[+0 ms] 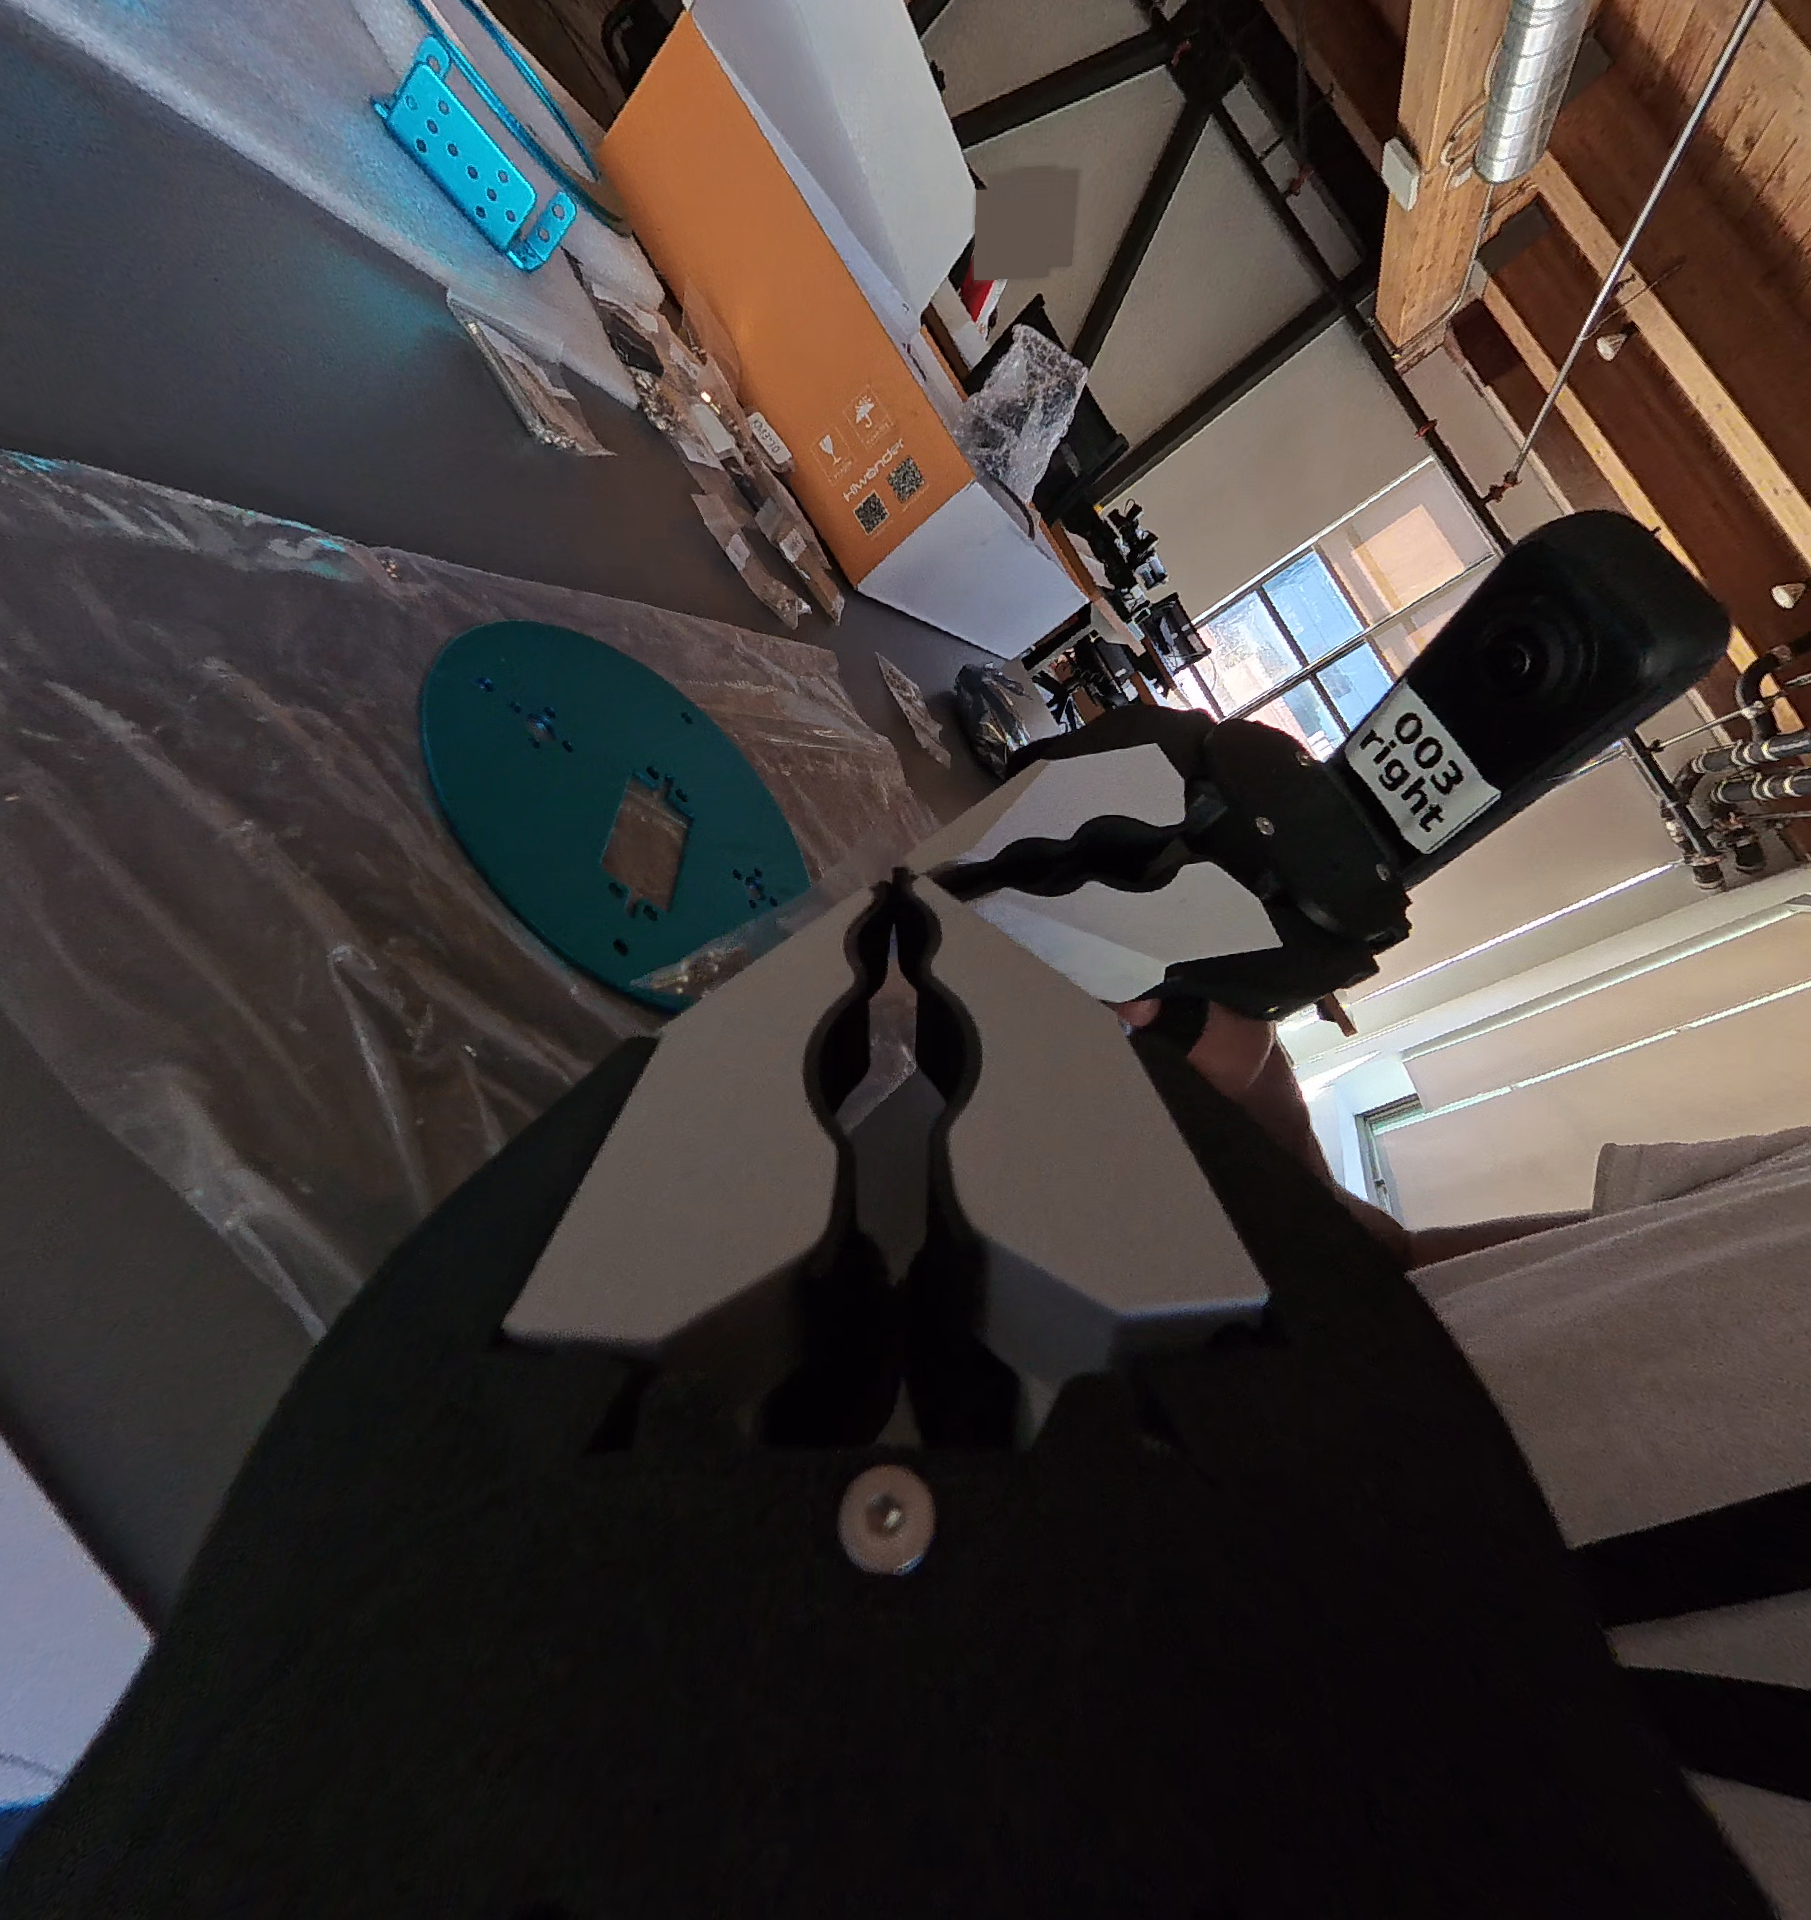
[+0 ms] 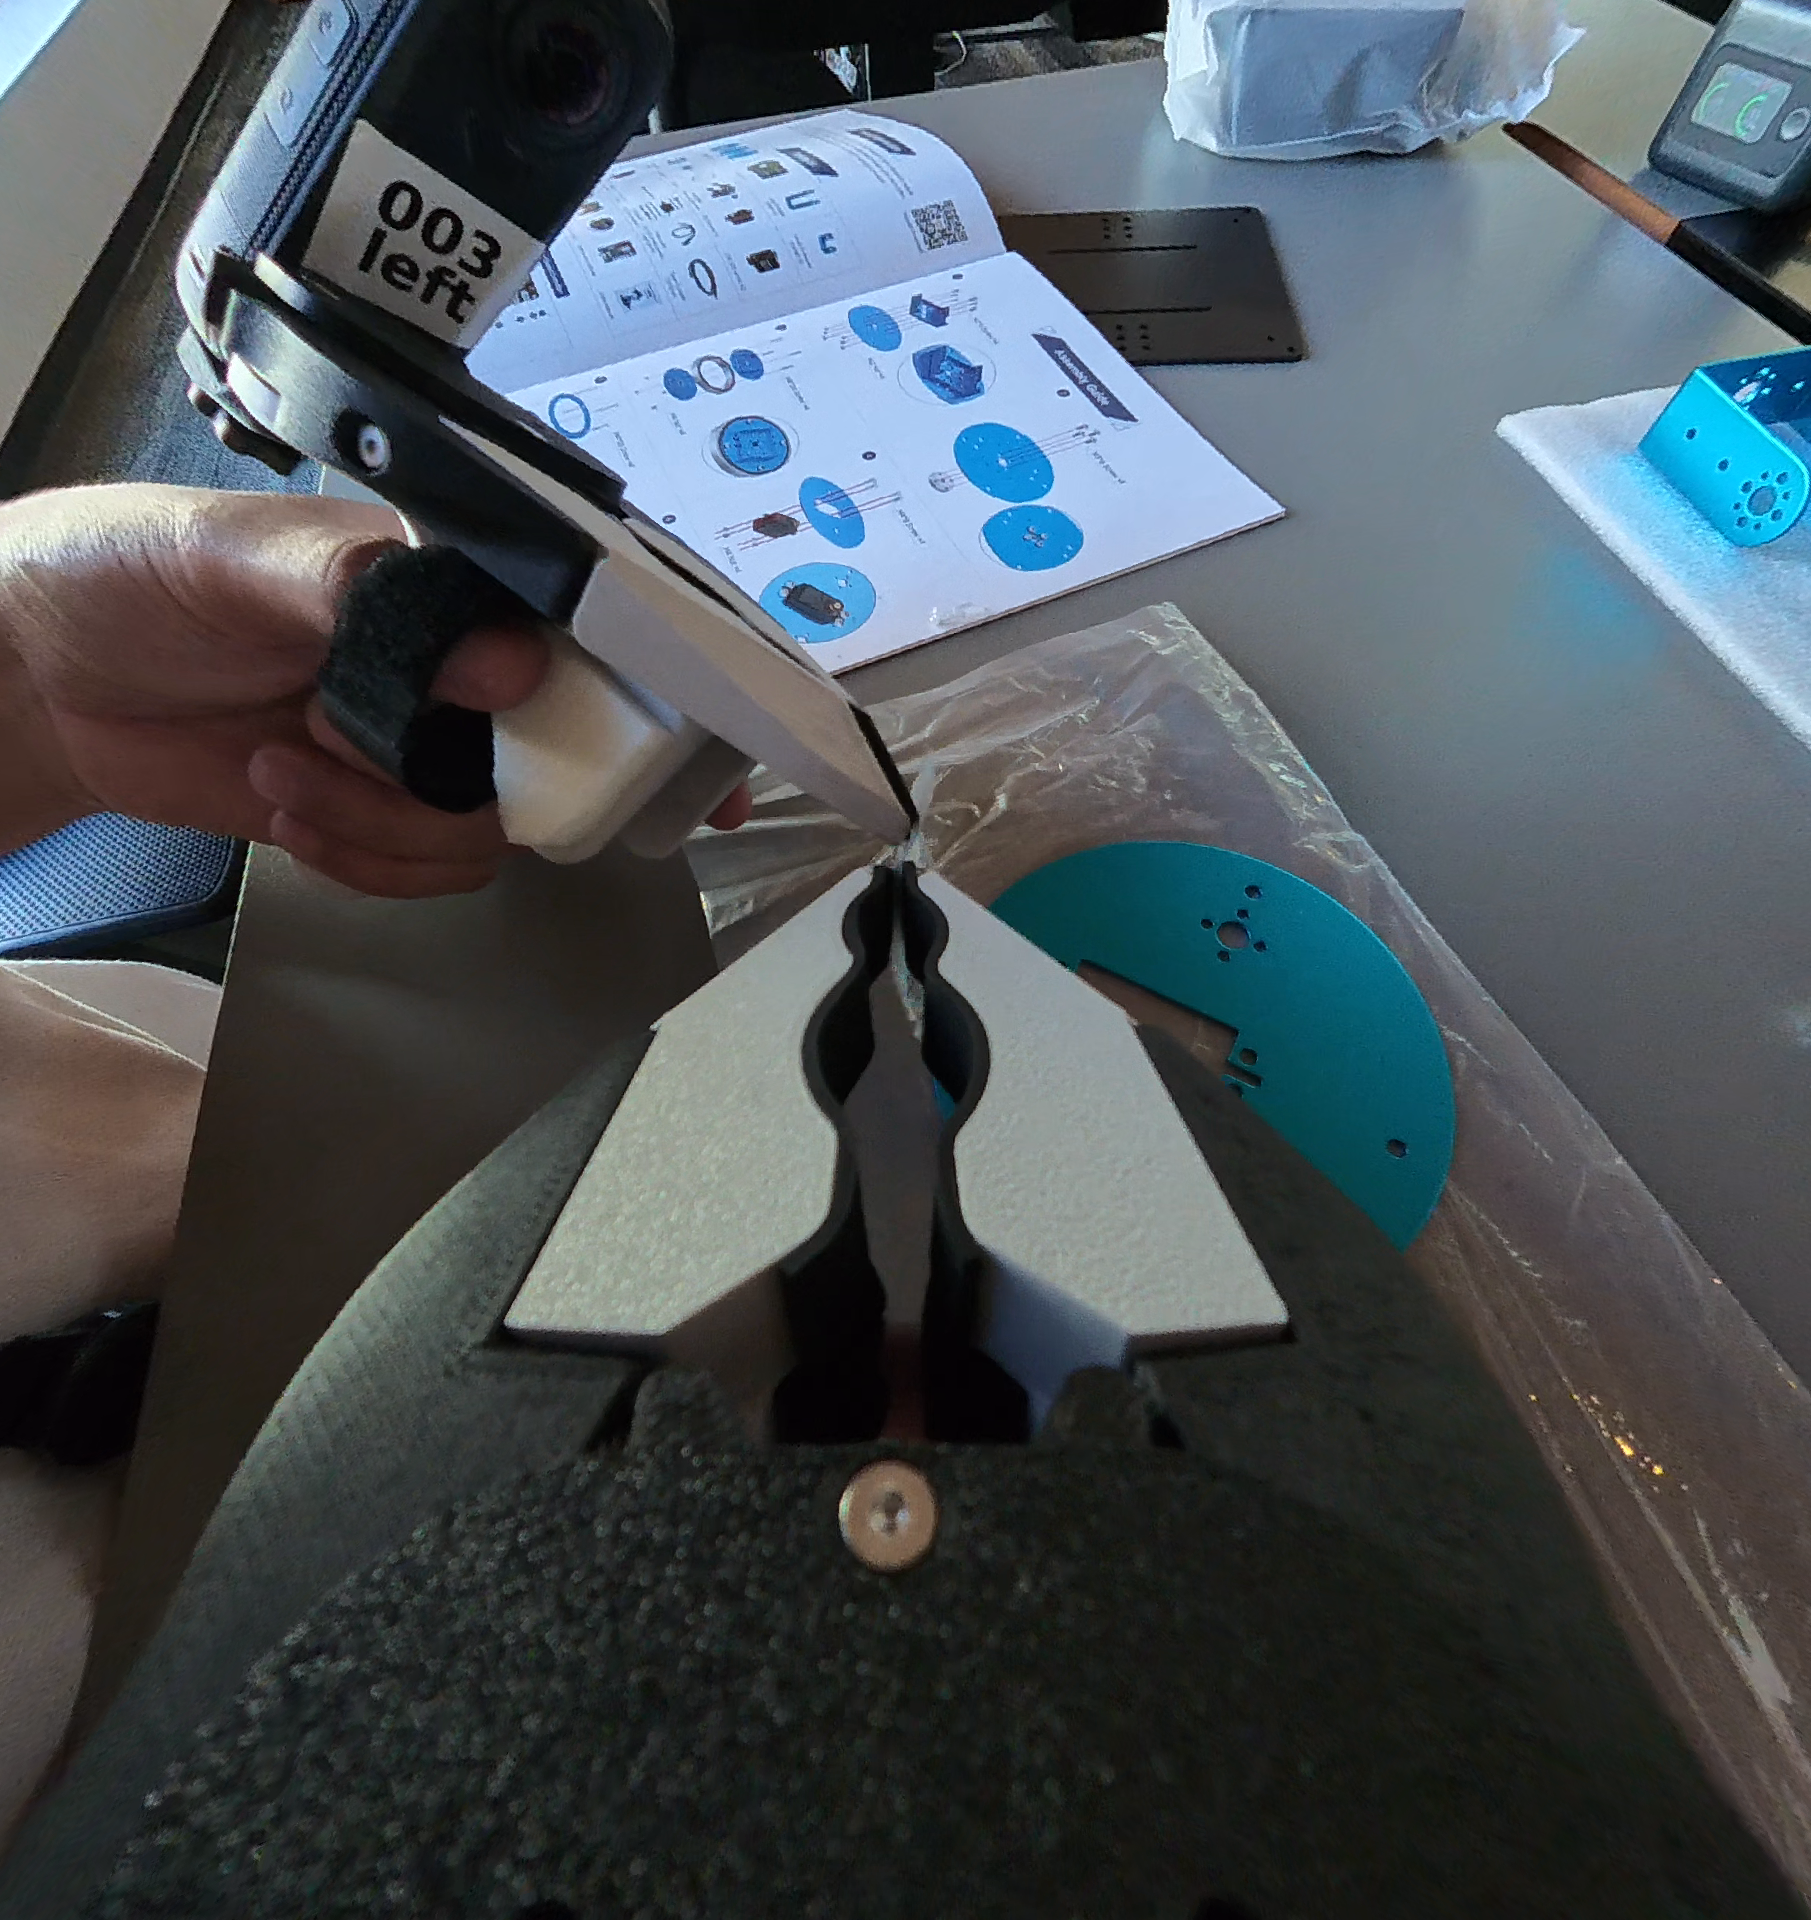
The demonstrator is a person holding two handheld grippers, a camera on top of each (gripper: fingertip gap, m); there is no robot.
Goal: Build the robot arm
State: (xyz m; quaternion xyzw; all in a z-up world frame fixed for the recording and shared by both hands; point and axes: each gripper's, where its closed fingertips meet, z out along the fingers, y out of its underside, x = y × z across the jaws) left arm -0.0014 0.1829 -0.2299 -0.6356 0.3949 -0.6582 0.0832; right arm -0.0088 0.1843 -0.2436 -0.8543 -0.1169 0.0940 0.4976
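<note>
A clear plastic bag (image 1: 205,831) (image 2: 1503,1299) lies on the grey table with a teal round metal plate (image 1: 610,821) (image 2: 1254,1029) inside it. My left gripper (image 1: 899,883) is shut on the bag's edge; it also shows in the right wrist view (image 2: 906,821), held by a hand. My right gripper (image 2: 896,883) is shut on the same bunched edge of the bag, tip to tip with the left one. It shows in the left wrist view (image 1: 932,868) just right of my left tips. A small packet of screws (image 1: 703,966) lies in the bag by the plate.
An open illustrated booklet (image 2: 828,416) and a black flat plate (image 2: 1161,286) lie beyond the bag. A blue metal bracket (image 1: 475,177) (image 2: 1763,447) rests on white foam. An orange-and-white box (image 1: 807,312) and small parts bags (image 1: 735,468) stand at the table's far side. The tips of both grippers are at nearly the same place.
</note>
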